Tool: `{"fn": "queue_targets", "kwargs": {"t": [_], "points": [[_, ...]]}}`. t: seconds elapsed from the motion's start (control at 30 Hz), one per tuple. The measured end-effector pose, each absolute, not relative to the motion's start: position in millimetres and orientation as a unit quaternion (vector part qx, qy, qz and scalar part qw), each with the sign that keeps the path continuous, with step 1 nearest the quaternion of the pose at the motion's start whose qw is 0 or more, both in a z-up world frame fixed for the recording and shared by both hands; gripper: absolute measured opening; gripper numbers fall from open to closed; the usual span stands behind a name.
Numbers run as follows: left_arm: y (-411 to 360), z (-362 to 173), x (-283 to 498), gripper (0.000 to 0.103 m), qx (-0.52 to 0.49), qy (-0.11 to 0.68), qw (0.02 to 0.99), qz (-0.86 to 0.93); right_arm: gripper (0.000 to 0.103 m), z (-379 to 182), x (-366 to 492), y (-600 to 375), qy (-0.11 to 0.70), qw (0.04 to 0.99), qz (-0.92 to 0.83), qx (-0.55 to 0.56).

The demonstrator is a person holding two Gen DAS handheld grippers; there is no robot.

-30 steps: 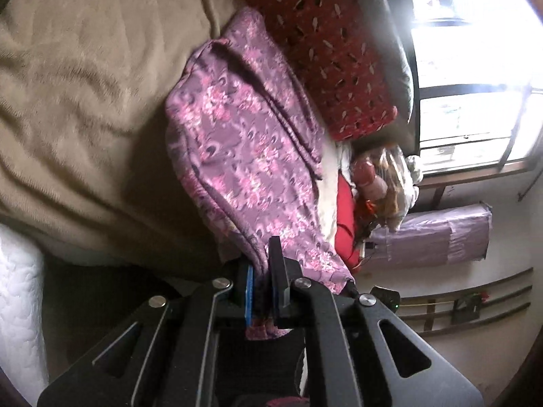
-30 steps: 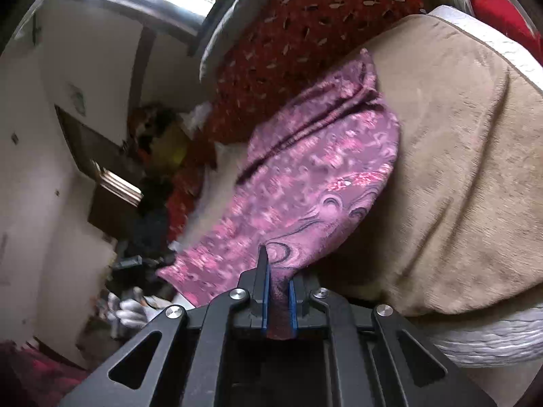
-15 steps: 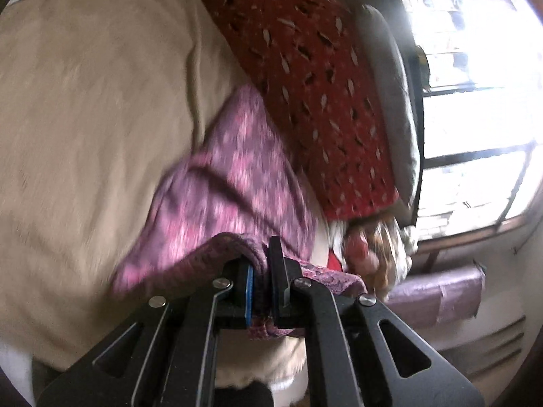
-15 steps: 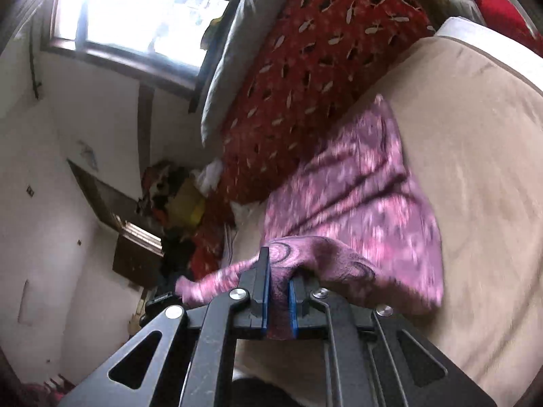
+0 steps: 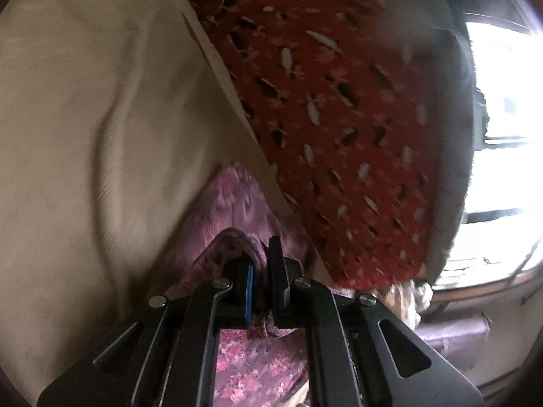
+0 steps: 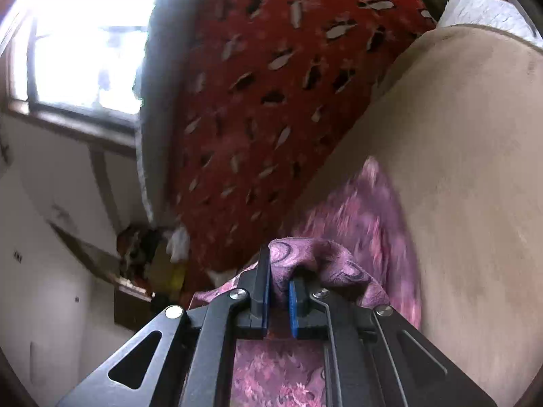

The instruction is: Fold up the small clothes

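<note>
both grippers are clenched on the purple floral garment: the left gripper (image 5: 259,271) pinches a bunched edge of the garment (image 5: 234,196), and the right gripper (image 6: 279,281) pinches another edge of the same cloth (image 6: 359,217), which trails from the jaws down onto the beige blanket (image 5: 85,135) on the bed, close beside the red patterned cushion (image 5: 322,118). the step in hand looks like carrying the held edge over the rest of the cloth to make a fold — to do it well, i would keep the two grippers level with each other and the edge taut between them, lay it down so it lines up with the far edge, and only then let go, so the fold does not skew. compared with a second ago, far less of the garment shows ahead of either gripper; it then stretched long across the blanket, and the cushion now looms much larger and nearer — both hands have travelled forward over the bed with the cloth.
</note>
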State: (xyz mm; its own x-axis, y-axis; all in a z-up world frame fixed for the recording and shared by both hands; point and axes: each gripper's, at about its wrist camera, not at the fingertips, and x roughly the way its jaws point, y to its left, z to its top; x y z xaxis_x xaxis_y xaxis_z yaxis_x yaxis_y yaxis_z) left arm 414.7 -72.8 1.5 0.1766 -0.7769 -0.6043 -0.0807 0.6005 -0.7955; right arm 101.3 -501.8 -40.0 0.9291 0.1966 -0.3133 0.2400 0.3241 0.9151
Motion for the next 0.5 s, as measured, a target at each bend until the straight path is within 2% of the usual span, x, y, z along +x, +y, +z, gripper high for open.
{"fn": "queue_targets", "kwargs": {"t": [0.07,0.17,0.27,0.33,0.37,0.4,0.43,0.47,0.5], "points": [[-88,-18,428,0.005,-0.338,0.613,0.676,-0.233,0.013,-58,120,-511,0.212,0.779,-0.034,0.589],[-96,-37,440,0.005,-0.328,0.638,0.661,-0.218,0.013,-78,141,-520,0.275,0.752,-0.058,0.596],[-88,-30,448,0.006,-0.36,0.629,0.645,-0.242,0.013,-65,139,-535,0.234,0.753,-0.027,0.615],[-79,-20,449,0.006,-0.393,0.613,0.635,-0.258,0.018,-55,131,-546,0.199,0.756,-0.019,0.623],[-75,-15,449,0.008,-0.407,0.607,0.629,-0.266,0.025,-52,127,-549,0.194,0.757,-0.025,0.623],[-72,-10,449,0.015,-0.415,0.602,0.626,-0.272,0.035,-52,124,-549,0.191,0.756,-0.03,0.625],[-69,-4,449,0.024,-0.419,0.597,0.627,-0.274,0.04,-53,117,-552,0.182,0.755,-0.042,0.629],[-65,1,449,0.029,-0.42,0.59,0.634,-0.27,0.046,-53,106,-556,0.164,0.751,-0.057,0.637],[-60,9,447,0.04,-0.419,0.579,0.647,-0.266,0.048,-54,99,-561,0.147,0.747,-0.063,0.645]]}}
